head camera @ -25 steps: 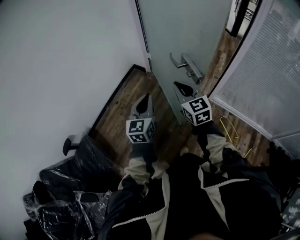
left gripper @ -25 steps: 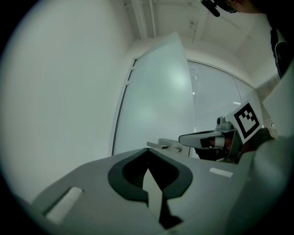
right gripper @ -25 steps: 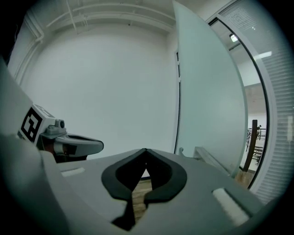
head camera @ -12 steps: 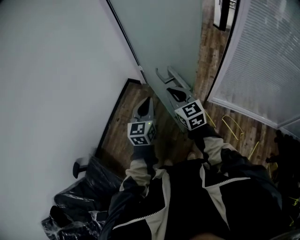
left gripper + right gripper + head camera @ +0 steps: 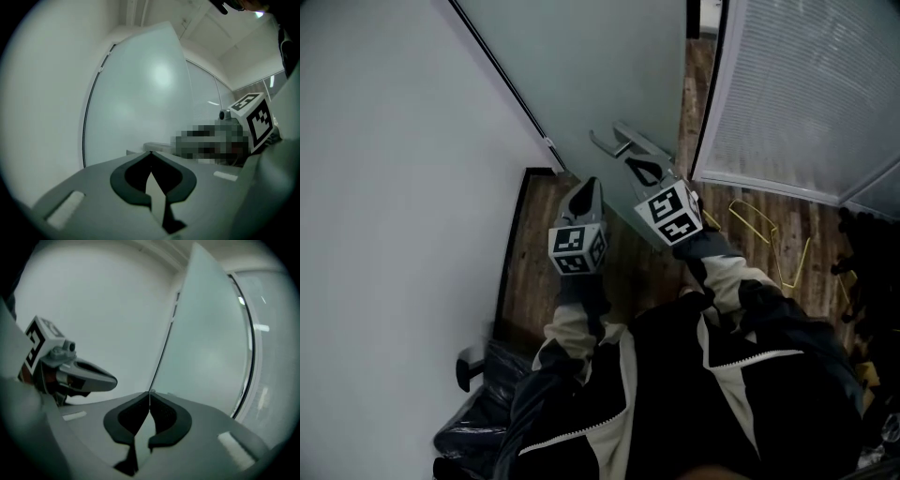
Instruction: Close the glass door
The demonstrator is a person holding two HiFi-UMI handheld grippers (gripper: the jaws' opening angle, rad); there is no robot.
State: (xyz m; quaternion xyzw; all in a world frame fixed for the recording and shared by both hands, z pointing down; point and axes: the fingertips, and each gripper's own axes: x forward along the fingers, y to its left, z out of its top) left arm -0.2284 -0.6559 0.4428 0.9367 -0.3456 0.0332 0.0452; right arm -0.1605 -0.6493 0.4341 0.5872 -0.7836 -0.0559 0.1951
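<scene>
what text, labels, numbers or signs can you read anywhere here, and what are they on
No readable text, number, brand or sign in any view.
The white cube on the left gripper and the one on the right gripper carry only black square marker patterns, not letters.
The frosted glass door and its silver lever handle show no label.

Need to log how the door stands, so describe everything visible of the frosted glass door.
The frosted glass door is a pale grey-green pane, upright. A small metal clamp holds its edge at the white wall; a silver lever handle sits near its free edge. It stands ajar: wooden floor shows beside that edge. The shut right gripper is close by the handle; contact cannot be told.
</scene>
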